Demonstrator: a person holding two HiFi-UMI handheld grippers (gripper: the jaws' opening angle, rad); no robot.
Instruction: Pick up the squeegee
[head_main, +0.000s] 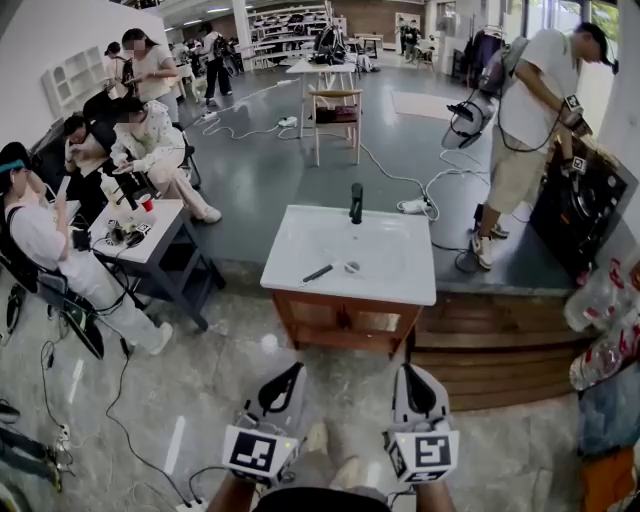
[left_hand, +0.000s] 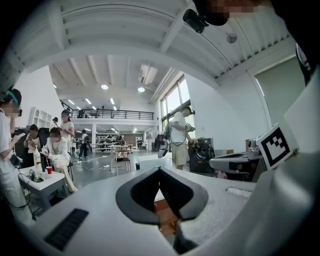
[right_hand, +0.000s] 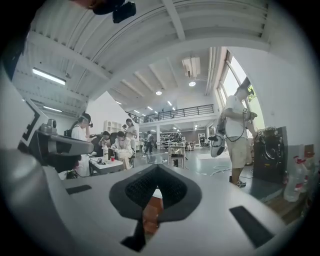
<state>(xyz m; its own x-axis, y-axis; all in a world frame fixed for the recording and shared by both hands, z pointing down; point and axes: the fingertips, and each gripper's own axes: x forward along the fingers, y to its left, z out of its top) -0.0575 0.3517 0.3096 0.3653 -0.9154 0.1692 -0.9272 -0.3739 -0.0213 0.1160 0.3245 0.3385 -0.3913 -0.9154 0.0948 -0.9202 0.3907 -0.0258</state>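
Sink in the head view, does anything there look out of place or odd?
Only the squeegee: it lies askew in the sink, just left of the drain. The faucet stands upright; no spill or damage shows.

White sink (head_main: 392, 232), black squeegee (head_main: 318, 272), brown cabinet (head_main: 345, 318)

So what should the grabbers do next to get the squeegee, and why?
Probably step forward and bring the left gripper toward the sink, opening its jaws on the way. The squeegee lies in that sink, well ahead of both grippers. The left gripper's jaws and the right gripper's are together, holding nothing, so neither can grab it yet.
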